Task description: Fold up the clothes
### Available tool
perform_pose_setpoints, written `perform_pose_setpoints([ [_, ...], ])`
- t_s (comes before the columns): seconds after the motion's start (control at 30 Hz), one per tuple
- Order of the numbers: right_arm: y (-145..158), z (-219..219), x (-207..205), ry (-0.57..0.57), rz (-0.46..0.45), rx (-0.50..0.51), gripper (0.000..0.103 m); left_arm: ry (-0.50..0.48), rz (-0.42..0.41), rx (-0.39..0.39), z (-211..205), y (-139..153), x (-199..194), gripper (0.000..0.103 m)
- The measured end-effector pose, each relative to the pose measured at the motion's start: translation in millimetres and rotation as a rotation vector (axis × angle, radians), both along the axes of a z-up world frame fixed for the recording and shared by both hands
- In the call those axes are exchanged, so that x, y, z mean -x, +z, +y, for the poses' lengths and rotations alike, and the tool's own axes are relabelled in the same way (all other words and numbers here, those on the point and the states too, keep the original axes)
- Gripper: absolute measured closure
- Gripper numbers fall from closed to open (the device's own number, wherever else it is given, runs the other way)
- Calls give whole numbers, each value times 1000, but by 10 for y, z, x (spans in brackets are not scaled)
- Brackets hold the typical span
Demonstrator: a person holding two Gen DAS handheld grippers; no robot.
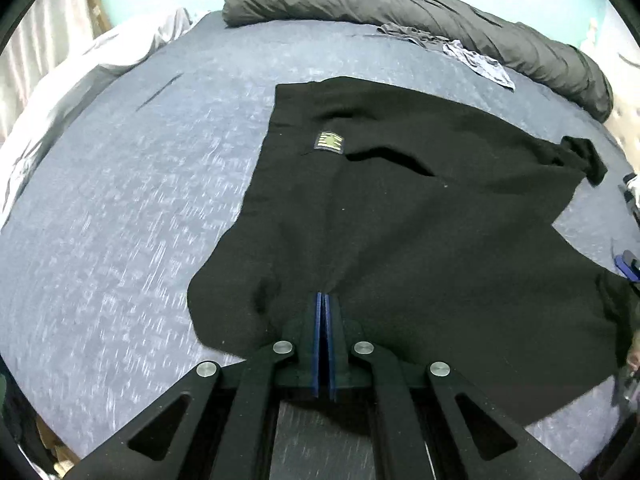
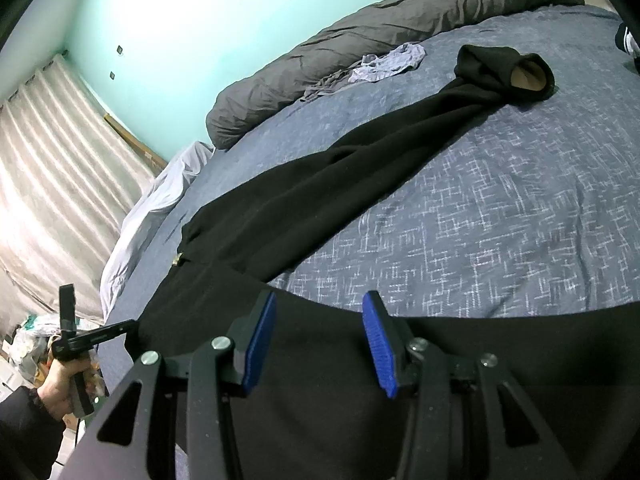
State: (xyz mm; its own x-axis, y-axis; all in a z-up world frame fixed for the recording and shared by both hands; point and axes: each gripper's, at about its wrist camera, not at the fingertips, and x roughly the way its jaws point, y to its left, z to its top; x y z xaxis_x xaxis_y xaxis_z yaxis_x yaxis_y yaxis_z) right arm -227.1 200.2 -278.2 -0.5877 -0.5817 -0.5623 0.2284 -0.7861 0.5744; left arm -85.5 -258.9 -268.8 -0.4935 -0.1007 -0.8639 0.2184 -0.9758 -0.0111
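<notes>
A black sweater (image 1: 392, 208) lies spread on the blue patterned bed cover (image 1: 120, 200), neck label (image 1: 329, 143) facing up. My left gripper (image 1: 323, 300) is shut on the sweater's near hem, the cloth bunched around its blue pads. In the right wrist view the same black sweater (image 2: 320, 184) stretches away, one sleeve ending in a cuff (image 2: 516, 68) at the far right. My right gripper (image 2: 320, 312) hovers open over the sweater's near edge, nothing between its blue pads (image 2: 378, 340). A hand (image 2: 60, 384) at lower left holds the left gripper (image 2: 96, 336).
A rolled grey duvet (image 1: 400, 8) lies along the far side of the bed, with a small pale garment (image 1: 476, 62) and a grey one beside it. A white sheet (image 1: 80, 80) hangs off the left side. Curtains (image 2: 52, 152) and clutter stand beyond the bed.
</notes>
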Motion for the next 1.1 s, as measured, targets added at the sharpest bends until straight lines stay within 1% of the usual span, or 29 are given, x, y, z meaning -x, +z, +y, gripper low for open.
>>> perform_pose_setpoints([
  [0.07, 19, 9, -5, -1, 3, 4, 58, 7, -12, -10, -54, -23, -87, 101],
  [0.23, 35, 20, -9, 0, 5, 9, 58, 22, -77, -42, -72, -266, -218, 101],
  [0.33, 38, 19, -8, -1, 6, 10, 58, 8, -102, -15, -18, -346, -263, 101],
  [0.4, 31, 20, -1, -2, 4, 11, 58, 19, -88, -32, -55, -325, -241, 101],
  [0.47, 21, 11, 1, 1, 1, 11, 58, 36, -49, -69, -116, -258, -219, 100],
  [0.5, 18, 6, -1, 3, -1, 10, 58, 52, -32, -90, -163, -235, -224, 97],
  [0.63, 15, 1, -3, 3, 0, 9, 58, 165, -4, -157, -432, -250, -340, 98],
  [0.67, 12, 4, -4, 3, 0, 10, 58, 194, 3, -174, -499, -254, -369, 95],
  [0.73, 8, 4, -5, 3, -2, 10, 58, 251, 17, -207, -633, -262, -427, 87],
  [0.8, 8, -5, -6, 5, -2, 10, 58, 307, 31, -240, -767, -270, -486, 64],
  [0.83, 8, -10, -7, 7, -3, 10, 58, 336, 38, -257, -834, -274, -515, 62],
  [0.93, 6, -29, -15, 10, -2, 5, 58, 410, 57, -302, -1013, -280, -592, 61],
  [1.1, -17, -42, -15, 10, -6, 0, 58, 403, 75, -311, -1036, -229, -594, 61],
])
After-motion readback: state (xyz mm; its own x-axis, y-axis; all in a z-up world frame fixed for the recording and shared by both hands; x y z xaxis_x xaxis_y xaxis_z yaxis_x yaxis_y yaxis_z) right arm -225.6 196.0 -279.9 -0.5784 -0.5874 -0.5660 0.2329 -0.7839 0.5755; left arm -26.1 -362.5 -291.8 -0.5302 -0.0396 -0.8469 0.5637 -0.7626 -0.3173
